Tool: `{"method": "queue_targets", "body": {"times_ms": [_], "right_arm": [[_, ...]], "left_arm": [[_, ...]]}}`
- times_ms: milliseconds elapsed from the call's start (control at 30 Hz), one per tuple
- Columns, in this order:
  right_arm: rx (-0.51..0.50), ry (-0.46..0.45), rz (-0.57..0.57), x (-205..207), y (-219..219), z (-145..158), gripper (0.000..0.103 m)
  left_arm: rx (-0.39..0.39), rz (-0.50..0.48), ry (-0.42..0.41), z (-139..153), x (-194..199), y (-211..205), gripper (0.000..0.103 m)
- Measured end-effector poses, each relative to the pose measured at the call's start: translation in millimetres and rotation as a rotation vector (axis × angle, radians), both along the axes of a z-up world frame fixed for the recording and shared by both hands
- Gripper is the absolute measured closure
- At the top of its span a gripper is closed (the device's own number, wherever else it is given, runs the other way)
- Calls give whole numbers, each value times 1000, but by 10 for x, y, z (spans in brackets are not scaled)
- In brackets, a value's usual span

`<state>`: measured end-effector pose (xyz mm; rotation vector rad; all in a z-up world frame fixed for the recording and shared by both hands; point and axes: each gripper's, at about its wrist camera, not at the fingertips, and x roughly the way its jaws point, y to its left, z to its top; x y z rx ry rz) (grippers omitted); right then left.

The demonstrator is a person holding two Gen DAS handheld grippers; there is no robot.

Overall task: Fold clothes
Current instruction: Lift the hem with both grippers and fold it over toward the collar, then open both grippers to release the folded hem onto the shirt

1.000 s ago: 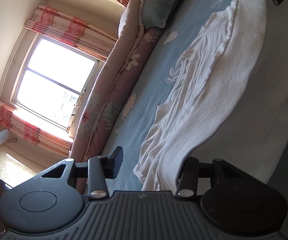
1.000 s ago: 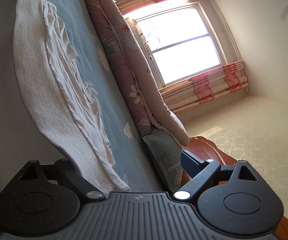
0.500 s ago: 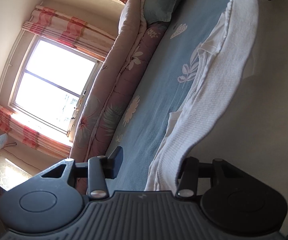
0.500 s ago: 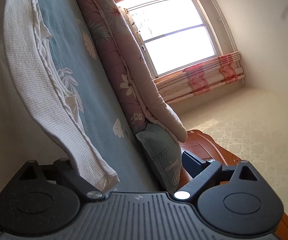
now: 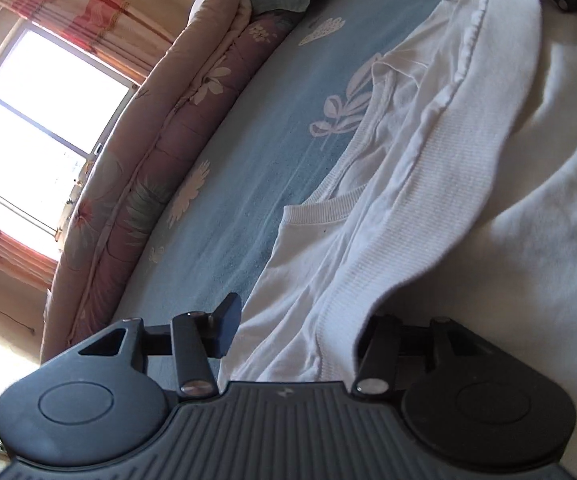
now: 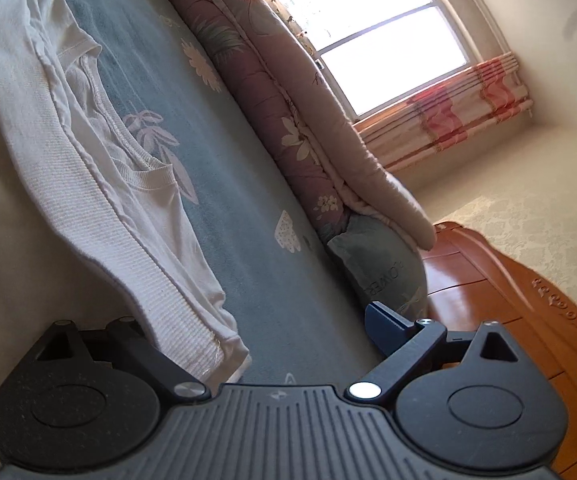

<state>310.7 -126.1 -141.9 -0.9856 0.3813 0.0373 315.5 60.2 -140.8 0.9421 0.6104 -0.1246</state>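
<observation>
A white sweater (image 5: pixel 368 216) lies on the blue bedsheet (image 5: pixel 256 184), its ribbed hem (image 5: pixel 460 168) folded over toward the round collar (image 5: pixel 328 208). My left gripper (image 5: pixel 304 320) has the hem's end between its jaws, which are opening. The cloth drapes over and hides its right finger, while the left finger (image 5: pixel 224 328) stands just beside it. My right gripper (image 6: pixel 256 320) stands wide, with the other end of the hem (image 6: pixel 136 272) lying over its hidden left finger and a clear gap to its right finger (image 6: pixel 388 320). The collar (image 6: pixel 144 168) also shows there.
A rolled pink floral quilt (image 5: pixel 148 168) runs along the far side of the bed, with a grey-green pillow (image 6: pixel 384 272) at its end against the wooden headboard (image 6: pixel 488 280). A bright window (image 6: pixel 372 36) with pink curtains lies beyond. Each gripper shows at the other view's top corner.
Both grippers carried the ribbed hem across the sweater and down toward the sheet. The collar has come into view. The left gripper's jaws stand slightly wider.
</observation>
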Motion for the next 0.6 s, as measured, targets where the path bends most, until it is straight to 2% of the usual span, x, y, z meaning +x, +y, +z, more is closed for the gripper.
{"method": "queue_targets", "body": {"times_ms": [100, 200, 333, 433, 500, 600], "right_arm": [[106, 102, 59, -92, -121, 171, 5], [239, 196, 84, -31, -229, 312, 5], [410, 236, 56, 316, -370, 416, 5], [566, 287, -2, 645, -497, 442, 5], [671, 340, -29, 822, -588, 439, 5], [768, 363, -37, 833, -681, 458, 5]], "left_arm": [[-96, -33, 53, 167, -120, 132, 30], [-275, -9, 130, 327, -2, 273, 29], [-373, 76, 126, 375, 280, 412, 29], [-548, 158, 178, 424, 589, 581, 30], [-636, 193, 218, 430, 696, 658, 31], [-748, 188, 220, 551, 635, 770, 31]]}}
